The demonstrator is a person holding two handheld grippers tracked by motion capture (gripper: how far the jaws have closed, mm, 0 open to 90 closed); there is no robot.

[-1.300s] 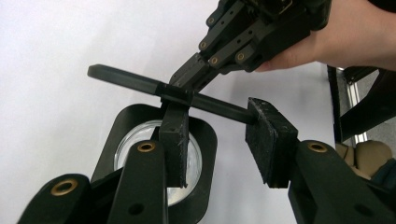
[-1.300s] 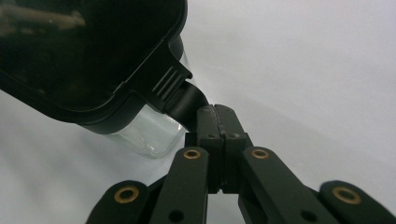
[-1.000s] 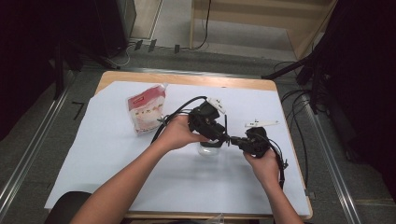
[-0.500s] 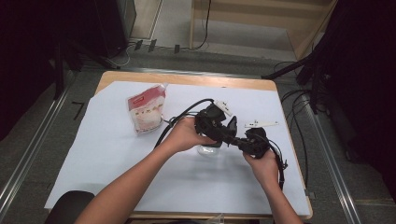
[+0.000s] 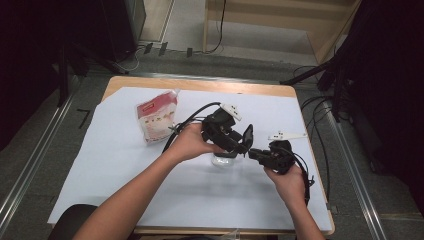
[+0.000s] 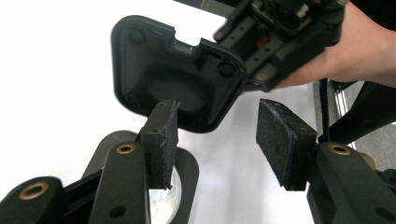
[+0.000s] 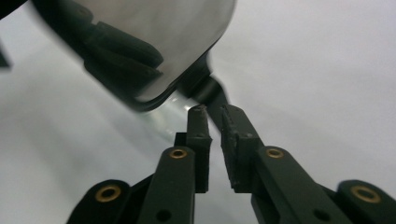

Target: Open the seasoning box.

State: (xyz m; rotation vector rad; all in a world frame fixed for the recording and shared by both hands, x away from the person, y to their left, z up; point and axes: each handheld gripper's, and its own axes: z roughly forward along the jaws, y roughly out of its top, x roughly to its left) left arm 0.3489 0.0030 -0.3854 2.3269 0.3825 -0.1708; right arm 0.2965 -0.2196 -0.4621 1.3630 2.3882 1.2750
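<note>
A small clear glass container [image 5: 222, 161] stands on the white sheet, and its black-rimmed mouth [image 6: 163, 198] shows under my left jaw. A black rounded-square lid [image 5: 247, 136] is tipped up on edge between the two grippers. My left gripper [image 5: 235, 145] is over the container. Its jaws have just been opening and stand apart, so the left gripper [image 6: 215, 121] has nothing between its pads and the lid's underside [image 6: 173, 79] lies beyond them. My right gripper [image 7: 212, 112] has just eased slightly, and its narrow jaws still pinch the edge of the lid [image 7: 154, 42].
A red and white pouch [image 5: 157, 120] lies at the back left of the white sheet [image 5: 100, 170]. The wooden table's edge [image 5: 320, 200] runs close on the right. Cables trail from both grippers.
The lid has swung up and now stands on edge between the grippers. The left jaws have spread apart. Both hands stay in about the same place.
</note>
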